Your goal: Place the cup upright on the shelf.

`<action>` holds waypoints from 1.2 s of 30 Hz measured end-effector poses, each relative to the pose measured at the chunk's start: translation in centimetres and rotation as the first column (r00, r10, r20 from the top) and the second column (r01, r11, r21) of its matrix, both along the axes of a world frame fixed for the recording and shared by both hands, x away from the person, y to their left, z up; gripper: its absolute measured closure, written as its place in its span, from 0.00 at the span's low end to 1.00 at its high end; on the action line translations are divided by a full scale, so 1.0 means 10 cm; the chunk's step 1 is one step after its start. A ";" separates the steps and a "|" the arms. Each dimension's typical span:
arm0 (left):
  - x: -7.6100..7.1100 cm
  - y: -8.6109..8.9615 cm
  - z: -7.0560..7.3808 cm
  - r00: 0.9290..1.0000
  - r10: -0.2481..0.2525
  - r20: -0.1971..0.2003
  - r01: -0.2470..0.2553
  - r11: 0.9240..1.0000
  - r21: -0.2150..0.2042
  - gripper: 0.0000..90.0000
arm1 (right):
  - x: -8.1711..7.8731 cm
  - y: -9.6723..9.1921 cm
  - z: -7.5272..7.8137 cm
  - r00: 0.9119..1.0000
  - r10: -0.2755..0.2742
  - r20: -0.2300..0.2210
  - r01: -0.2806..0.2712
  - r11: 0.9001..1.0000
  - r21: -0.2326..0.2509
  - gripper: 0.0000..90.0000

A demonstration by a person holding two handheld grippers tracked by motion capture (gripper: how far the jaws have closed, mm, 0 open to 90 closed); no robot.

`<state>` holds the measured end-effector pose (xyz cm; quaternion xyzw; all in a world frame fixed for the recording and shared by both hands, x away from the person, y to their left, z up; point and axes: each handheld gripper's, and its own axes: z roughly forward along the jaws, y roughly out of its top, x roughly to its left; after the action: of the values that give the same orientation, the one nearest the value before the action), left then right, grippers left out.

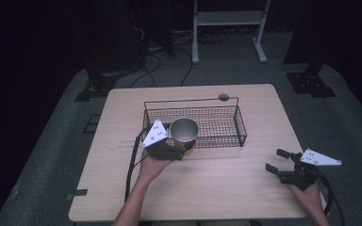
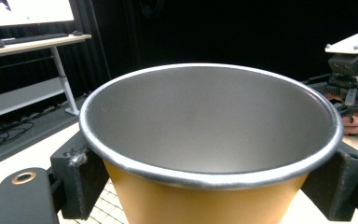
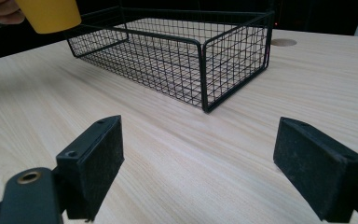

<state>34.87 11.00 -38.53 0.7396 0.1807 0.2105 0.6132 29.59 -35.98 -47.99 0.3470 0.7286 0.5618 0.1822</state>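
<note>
Writing: no brand, label or readable text on the cup, the basket or the grippers.
Count: one cup, one wire basket, two grippers, one table.
Cup [image 1: 184,134]: yellow outside, metal inside, upright, held above the front left edge of the wire basket [image 1: 226,123].
Left gripper [image 1: 175,151]: its two jaws are closed on the cup, one at each side under the rim.
Right gripper [image 1: 278,161]: jaws wide apart with nothing between them, low over the table [image 1: 245,188] near its right edge, well apart from the basket.
</note>
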 end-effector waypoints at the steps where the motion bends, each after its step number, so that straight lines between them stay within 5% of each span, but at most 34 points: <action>1: 0.02 0.00 0.02 1.000 0.001 0.003 -0.001 1.000 -0.003 0.15 | 0.00 0.00 0.00 1.000 0.000 -0.001 0.000 1.000 0.000 0.17; 15: 0.32 0.04 0.19 1.000 0.012 -0.008 -0.012 1.000 -0.013 0.15 | 0.00 0.00 0.00 1.000 0.002 -0.001 -0.002 1.000 0.002 0.17; 36: 0.77 -0.04 0.28 0.998 -0.051 -0.028 0.050 0.999 -0.014 0.15 | 0.00 0.00 0.00 1.000 0.006 0.002 -0.006 1.000 -0.003 0.17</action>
<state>42.62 10.57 -35.75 0.7428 0.1720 0.1833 0.6206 29.54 -35.93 -47.98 0.3441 0.7302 0.5616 0.1817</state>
